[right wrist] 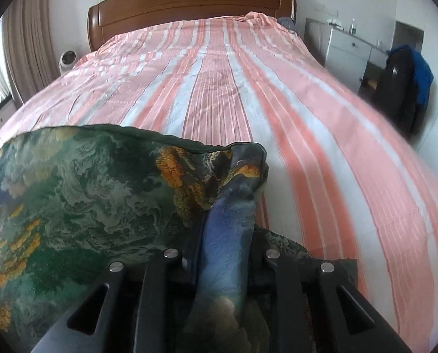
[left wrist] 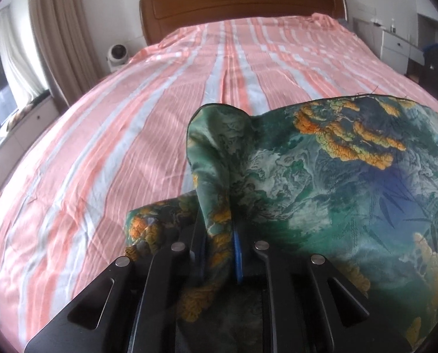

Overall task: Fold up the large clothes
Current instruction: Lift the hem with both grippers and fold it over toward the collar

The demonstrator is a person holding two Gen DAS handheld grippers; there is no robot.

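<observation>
A large green silky garment with orange and blue landscape print is held up over the near end of the bed. My left gripper is shut on its left edge, cloth bunched between the fingers. The garment stretches right from there. In the right wrist view the same garment spreads to the left, and my right gripper is shut on a bunched bluish corner of it. A fold of the cloth lies on the bed below each gripper. The fingertips are hidden by cloth.
The bed has a pink and white striped sheet and a brown wooden headboard. A small white fan and curtains stand at the left. White drawers and a chair with dark and blue jackets stand at the right.
</observation>
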